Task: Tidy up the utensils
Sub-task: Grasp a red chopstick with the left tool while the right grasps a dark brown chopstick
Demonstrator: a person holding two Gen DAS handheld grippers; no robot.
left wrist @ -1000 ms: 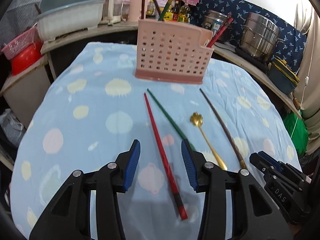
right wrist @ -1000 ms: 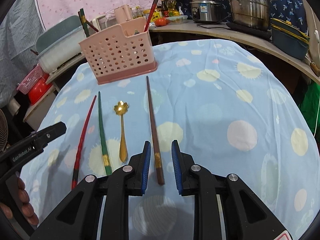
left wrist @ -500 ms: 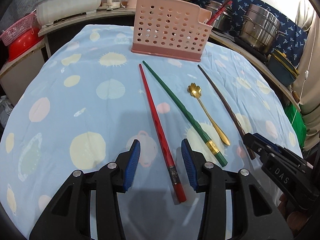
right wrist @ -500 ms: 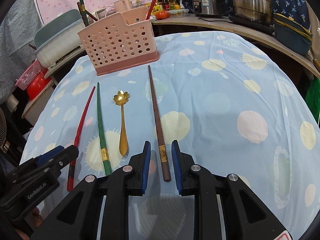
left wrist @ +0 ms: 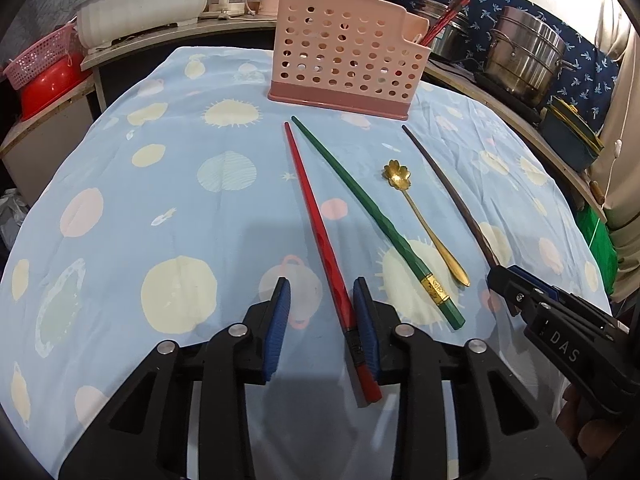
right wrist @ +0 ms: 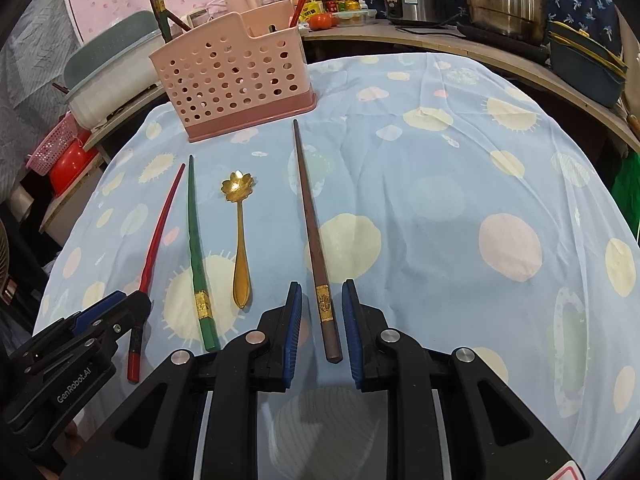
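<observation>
A red chopstick, a green chopstick, a gold flower spoon and a brown chopstick lie side by side on the blue spotted cloth. A pink perforated utensil holder stands behind them with chopsticks in it. My left gripper is open, its jaws astride the red chopstick's near end. My right gripper is open, its jaws astride the brown chopstick's near end. The holder also shows in the right wrist view.
A counter curves behind the table with steel pots, a white tub, bottles and a teal box. A red bowl and pink basket sit at the left. The table's edge drops off on both sides.
Both grippers have come down and in toward the near ends of the chopsticks. The red chopstick end now lies between the left jaws, the brown one between the right jaws.
</observation>
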